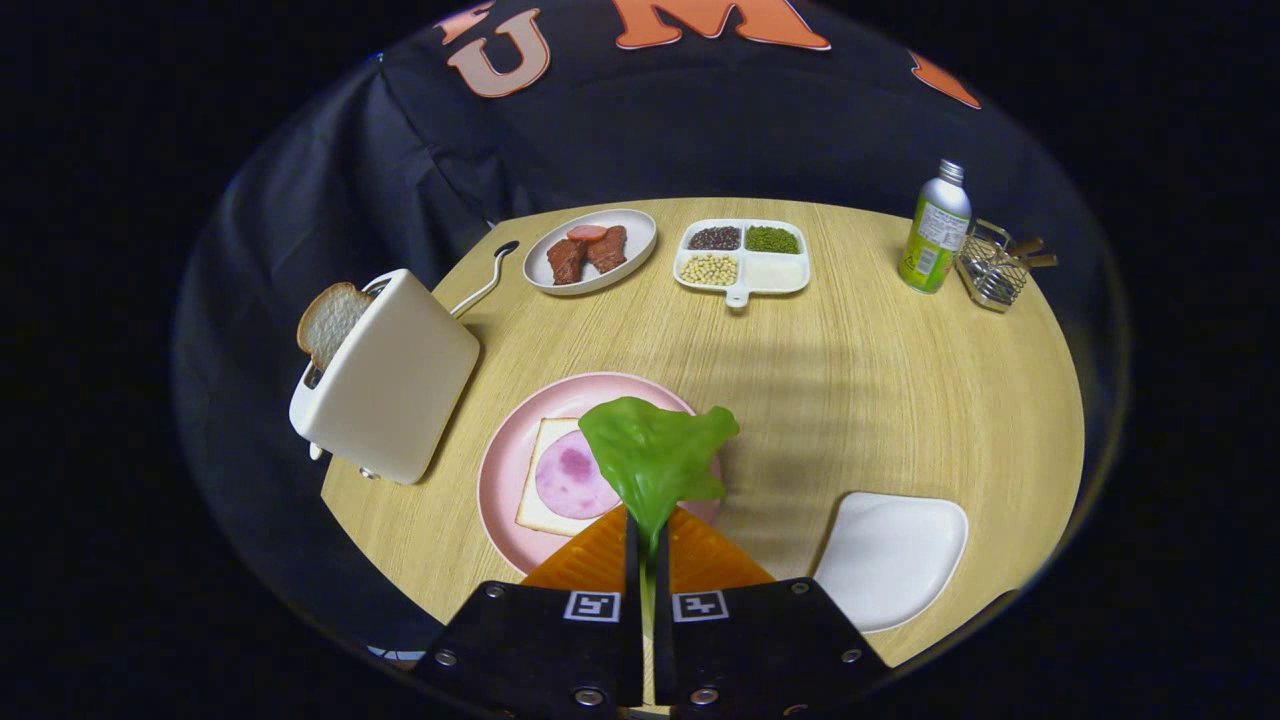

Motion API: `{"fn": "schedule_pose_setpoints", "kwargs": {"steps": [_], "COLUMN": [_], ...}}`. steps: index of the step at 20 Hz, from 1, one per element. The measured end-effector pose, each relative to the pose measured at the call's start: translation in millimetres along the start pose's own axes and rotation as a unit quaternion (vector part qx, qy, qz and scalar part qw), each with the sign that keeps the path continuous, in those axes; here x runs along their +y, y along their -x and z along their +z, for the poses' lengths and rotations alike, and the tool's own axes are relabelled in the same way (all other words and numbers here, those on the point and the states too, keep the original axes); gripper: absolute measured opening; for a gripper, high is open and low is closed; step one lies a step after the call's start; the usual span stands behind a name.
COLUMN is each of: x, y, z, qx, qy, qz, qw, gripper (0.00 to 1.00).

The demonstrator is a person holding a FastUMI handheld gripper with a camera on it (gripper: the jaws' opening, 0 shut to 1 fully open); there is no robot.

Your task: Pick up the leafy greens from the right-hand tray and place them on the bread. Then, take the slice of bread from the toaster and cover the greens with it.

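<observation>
The claw is closed with both fingers pressed on the stem of the leafy greens, and the leaf hangs ahead of the fingertips, over the right part of the pink plate. On that plate lies the bread with a round ham slice on top; the leaf overlaps only the right edge of the ham. Risk: if released here, the leaf probably lands half off the bread, because it sits to the right of the slice. The thin stem may also slip or cling to a finger on opening. The toaster stands just left of the pink plate, with a slice of bread upright in its slot. The empty white tray lies to the right of the pink plate. Beyond the plate, on the round wooden tabletop, are a dish of meat, a divided dish of beans, a bottle and a wire basket. Black cloth encloses the booth
</observation>
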State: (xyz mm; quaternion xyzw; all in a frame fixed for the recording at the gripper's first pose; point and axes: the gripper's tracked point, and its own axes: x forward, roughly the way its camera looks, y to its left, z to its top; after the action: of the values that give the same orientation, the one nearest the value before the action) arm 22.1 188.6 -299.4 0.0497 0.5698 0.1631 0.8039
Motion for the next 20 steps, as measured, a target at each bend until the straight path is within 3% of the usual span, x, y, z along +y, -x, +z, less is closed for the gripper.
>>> {"fn": "schedule_pose_setpoints", "kwargs": {"steps": [11, 20], "x": [53.0, 61.5], "y": [-38.5, -56.5], "z": [14.4, 17.4], "qx": [0.01, 0.006], "qy": [0.002, 0.03], "qz": [0.019, 0.016], "qw": [1.0, 0.999], "gripper": [0.05, 0.17]}}
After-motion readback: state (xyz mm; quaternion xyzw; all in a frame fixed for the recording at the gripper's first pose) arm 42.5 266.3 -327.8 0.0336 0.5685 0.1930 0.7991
